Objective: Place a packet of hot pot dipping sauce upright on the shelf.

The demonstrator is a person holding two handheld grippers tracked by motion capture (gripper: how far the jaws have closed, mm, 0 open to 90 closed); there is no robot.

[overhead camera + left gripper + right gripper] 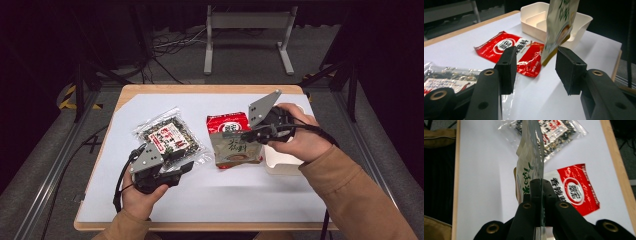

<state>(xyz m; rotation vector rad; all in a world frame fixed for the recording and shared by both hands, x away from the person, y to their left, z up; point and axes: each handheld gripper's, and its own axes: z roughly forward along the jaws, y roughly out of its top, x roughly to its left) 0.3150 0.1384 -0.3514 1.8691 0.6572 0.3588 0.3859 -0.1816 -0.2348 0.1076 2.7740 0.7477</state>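
Your right gripper pinches the limp, light beige-and-green foil pouch by its edge seam; left gripper half-open, empty.

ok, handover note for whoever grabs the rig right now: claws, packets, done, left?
Right claw: shut on the pale packet, lifted off the table, hanging near the white divided bin.
Left claw: open, nothing between the pads, beside the clear seaweed bag.
Red packet: flat on the table.
Done: pale packet picked up.
Left: probably drop it in the bin, then the red packet and seaweed bag.
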